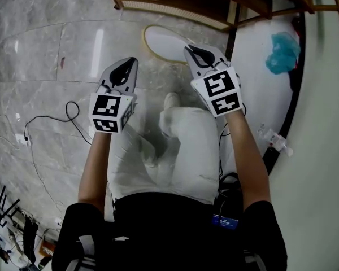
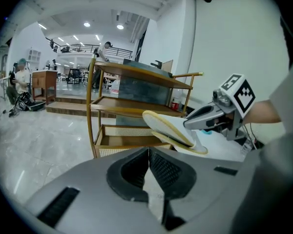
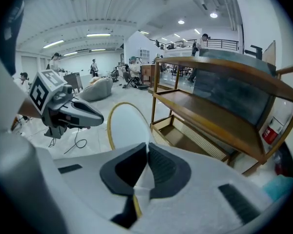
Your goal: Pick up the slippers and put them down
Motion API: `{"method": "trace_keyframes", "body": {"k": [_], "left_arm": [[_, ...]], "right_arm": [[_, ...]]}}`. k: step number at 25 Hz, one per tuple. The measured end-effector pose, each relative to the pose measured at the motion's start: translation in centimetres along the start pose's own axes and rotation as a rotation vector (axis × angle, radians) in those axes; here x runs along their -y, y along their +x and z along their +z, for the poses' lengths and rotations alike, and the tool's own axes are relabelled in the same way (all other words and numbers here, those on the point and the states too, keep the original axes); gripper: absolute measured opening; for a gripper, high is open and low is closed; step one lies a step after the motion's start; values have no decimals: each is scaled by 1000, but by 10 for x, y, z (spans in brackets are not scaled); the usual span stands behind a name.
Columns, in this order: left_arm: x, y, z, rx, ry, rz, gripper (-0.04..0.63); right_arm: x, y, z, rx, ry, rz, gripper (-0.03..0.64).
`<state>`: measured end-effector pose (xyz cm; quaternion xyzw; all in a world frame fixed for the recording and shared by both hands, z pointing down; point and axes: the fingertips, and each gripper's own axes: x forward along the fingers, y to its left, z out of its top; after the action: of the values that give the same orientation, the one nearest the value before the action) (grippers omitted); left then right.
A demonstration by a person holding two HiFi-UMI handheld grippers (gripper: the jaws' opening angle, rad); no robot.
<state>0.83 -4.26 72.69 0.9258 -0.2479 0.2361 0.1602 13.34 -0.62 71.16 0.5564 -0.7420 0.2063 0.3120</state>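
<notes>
Count: two grippers, two slippers, one wooden rack, one black cable, one blue bag, one bottle.

My right gripper is clenched on the slippers. The right gripper view shows white fabric pinched between the jaws, with a yellow-rimmed sole sticking out past the tips. From the left gripper view the slippers read as two soles stacked, held off the floor and pointing away from the right gripper toward the rack.

My left gripper has its jaws closed together on nothing. It sits beside the right one, apart from it and clear of the slippers.

Edges: the rack has its bottom edge just ahead of the slippers' far end. The blue bag and bottle are off to my right.

Open room: bare marble floor ahead of the left gripper and out to the left. The cable loops on it near my left forearm.
</notes>
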Motion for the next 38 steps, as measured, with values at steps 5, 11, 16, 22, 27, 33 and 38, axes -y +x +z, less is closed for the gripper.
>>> {"method": "trace_keyframes", "body": {"k": [5,11,16,22,27,33,38], "left_arm": [[-15,22,-29,20,14,10,6],[-28,40,-56,55,36,27,6],[-35,50,-71,87,53,33,6],[-45,61,-94,129,105,45,6],[-48,66,-112,144,118,37,6],[-48,68,-123,168,130,37,6],[-47,72,-139,151,144,39,6]], "right_arm": [[1,32,-23,-2,-21,2,6],[4,58,-41,23,-63,-14,6],[2,76,-54,58,-79,-30,6],[-3,100,-76,74,-110,-45,6],[-6,110,-90,93,-107,-68,6],[-13,117,-107,97,-123,-80,6],[-17,127,-124,98,-135,-82,6]]}}
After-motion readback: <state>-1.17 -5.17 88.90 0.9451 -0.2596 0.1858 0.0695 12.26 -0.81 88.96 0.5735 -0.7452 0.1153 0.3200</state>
